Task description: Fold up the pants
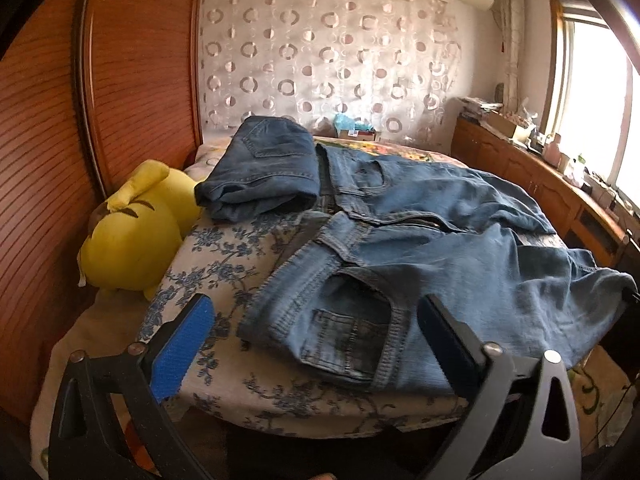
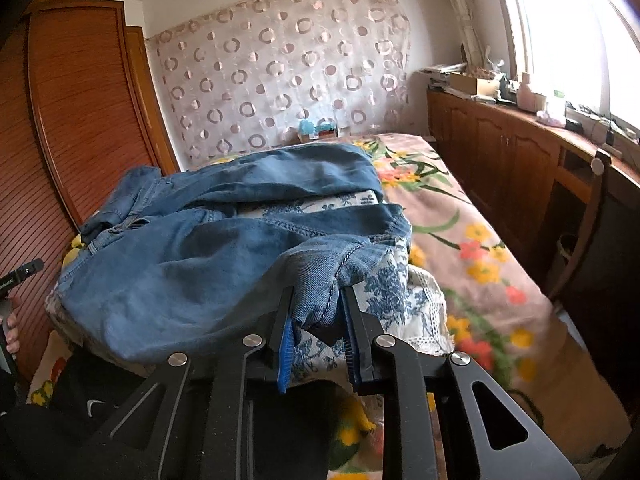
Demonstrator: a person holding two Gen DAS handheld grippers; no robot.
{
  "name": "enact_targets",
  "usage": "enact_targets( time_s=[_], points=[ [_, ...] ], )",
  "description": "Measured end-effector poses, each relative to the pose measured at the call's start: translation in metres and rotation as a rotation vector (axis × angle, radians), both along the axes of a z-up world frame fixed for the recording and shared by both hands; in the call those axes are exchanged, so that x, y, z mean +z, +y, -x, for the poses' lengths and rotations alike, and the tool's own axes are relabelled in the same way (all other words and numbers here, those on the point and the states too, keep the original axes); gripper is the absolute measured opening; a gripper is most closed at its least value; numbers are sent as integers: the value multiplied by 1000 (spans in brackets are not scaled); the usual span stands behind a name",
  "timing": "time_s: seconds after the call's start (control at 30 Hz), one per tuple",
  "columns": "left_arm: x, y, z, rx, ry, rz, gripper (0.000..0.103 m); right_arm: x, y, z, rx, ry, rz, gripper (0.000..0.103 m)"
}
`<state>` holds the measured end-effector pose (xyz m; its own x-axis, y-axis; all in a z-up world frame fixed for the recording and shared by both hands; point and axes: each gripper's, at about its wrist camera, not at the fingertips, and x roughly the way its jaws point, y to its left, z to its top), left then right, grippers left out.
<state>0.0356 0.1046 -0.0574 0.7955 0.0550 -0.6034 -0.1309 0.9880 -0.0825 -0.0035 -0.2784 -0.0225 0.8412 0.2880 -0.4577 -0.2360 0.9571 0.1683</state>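
Observation:
A pair of blue denim jeans (image 1: 432, 248) lies spread on a blue-flowered cushion (image 1: 224, 280) on the bed, waistband and front pocket nearest my left gripper (image 1: 316, 316). That gripper stands open, its blue pads on either side of the pocket corner without touching it. In the right wrist view the same jeans (image 2: 192, 264) drape over the cushion, and my right gripper (image 2: 318, 308) is shut on a hem end of one trouser leg (image 2: 316, 284), lifted slightly off the cushion. A second, folded pair of jeans (image 1: 264, 164) rests further back.
A yellow plush toy (image 1: 136, 228) sits left of the cushion against a wooden wardrobe (image 1: 52, 152). A flowered bedspread (image 2: 472, 240) covers the bed. A wooden cabinet (image 2: 512, 160) with clutter runs under the window at right. A hand (image 2: 12, 332) shows at the left edge.

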Motion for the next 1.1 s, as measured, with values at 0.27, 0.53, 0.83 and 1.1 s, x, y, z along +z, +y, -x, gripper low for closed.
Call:
enact_targets(
  time_s=[0.27, 0.53, 0.83, 1.1],
  points=[
    [-17, 31, -12, 25, 66, 46, 65, 3, -1, -9, 6, -10, 25, 21],
    [-53, 37, -22, 37, 176, 65, 58, 3, 3, -10, 11, -19, 37, 21],
    [-62, 35, -22, 41, 176, 84, 55, 0, 1, -14, 9, -6, 36, 21],
    [-63, 32, -21, 16, 147, 138, 28, -1, 3, -17, 6, 4, 43, 21]
  ],
)
